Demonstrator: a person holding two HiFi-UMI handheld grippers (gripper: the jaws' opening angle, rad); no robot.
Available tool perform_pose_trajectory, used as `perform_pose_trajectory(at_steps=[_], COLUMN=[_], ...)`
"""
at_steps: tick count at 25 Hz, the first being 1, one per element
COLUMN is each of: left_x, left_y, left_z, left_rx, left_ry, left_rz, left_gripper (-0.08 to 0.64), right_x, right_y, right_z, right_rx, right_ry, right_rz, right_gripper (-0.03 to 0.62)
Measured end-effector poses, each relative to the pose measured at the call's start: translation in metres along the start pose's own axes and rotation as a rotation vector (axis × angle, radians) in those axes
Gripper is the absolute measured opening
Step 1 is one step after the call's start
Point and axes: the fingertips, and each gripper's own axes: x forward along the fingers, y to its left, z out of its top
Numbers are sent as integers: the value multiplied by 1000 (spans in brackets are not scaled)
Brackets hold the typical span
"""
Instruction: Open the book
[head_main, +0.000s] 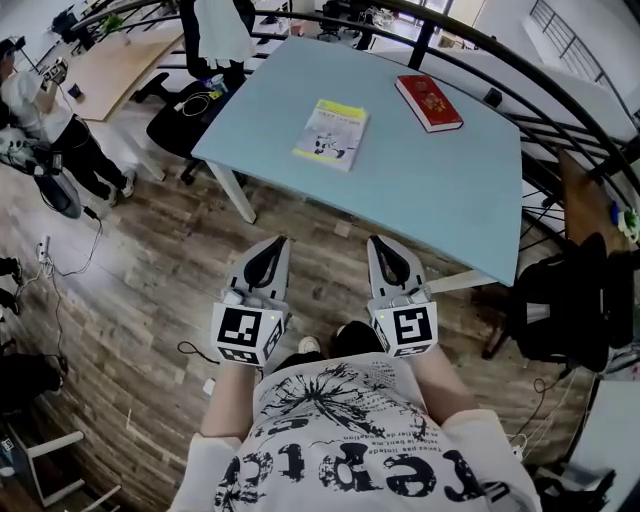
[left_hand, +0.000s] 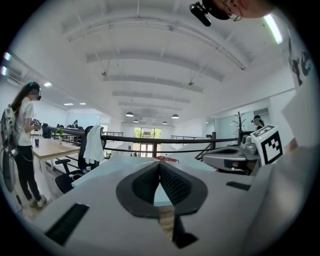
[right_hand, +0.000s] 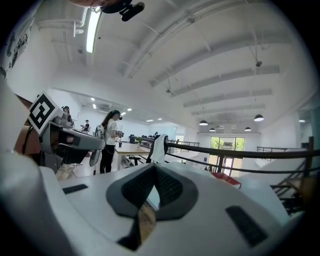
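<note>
A closed book with a yellow and white cover (head_main: 331, 133) lies near the middle of the light blue table (head_main: 420, 190). A closed red book (head_main: 428, 102) lies further back to the right; it also shows low beyond the jaws as the red book (left_hand: 165, 159) and the red book (right_hand: 226, 179). My left gripper (head_main: 281, 242) and right gripper (head_main: 373, 242) are held side by side over the wooden floor, short of the table's near edge. Both point level at the table. The left gripper (left_hand: 159, 164) and the right gripper (right_hand: 154, 167) have their tips together with nothing between them.
A black railing (head_main: 560, 105) curves round behind the table and down its right side. A black office chair (head_main: 185, 120) with a white garment stands at the table's left, another black chair (head_main: 565, 305) at its right. A person (head_main: 45, 125) stands far left by a wooden desk (head_main: 110, 65).
</note>
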Motion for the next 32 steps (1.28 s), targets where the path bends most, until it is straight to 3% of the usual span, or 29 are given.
perform_pose_trajectory(at_steps=[10, 17, 28, 32], left_x=[109, 213, 333, 356], left_y=[73, 98, 92, 87], left_z=[-6, 6, -27, -54], left_rx=[-67, -35, 12, 7], left_ry=[37, 53, 153, 232], left_rz=[-16, -46, -226, -353], left_gripper=[20, 20, 20, 20], right_x=[121, 194, 246, 247], right_y=[-45, -109, -183, -189], right_z=[-19, -26, -72, -91], right_rx=[16, 26, 98, 138], right_ry=[34, 50, 154, 212], right_rz=[1, -9, -126, -220], right_gripper=[11, 11, 11, 11])
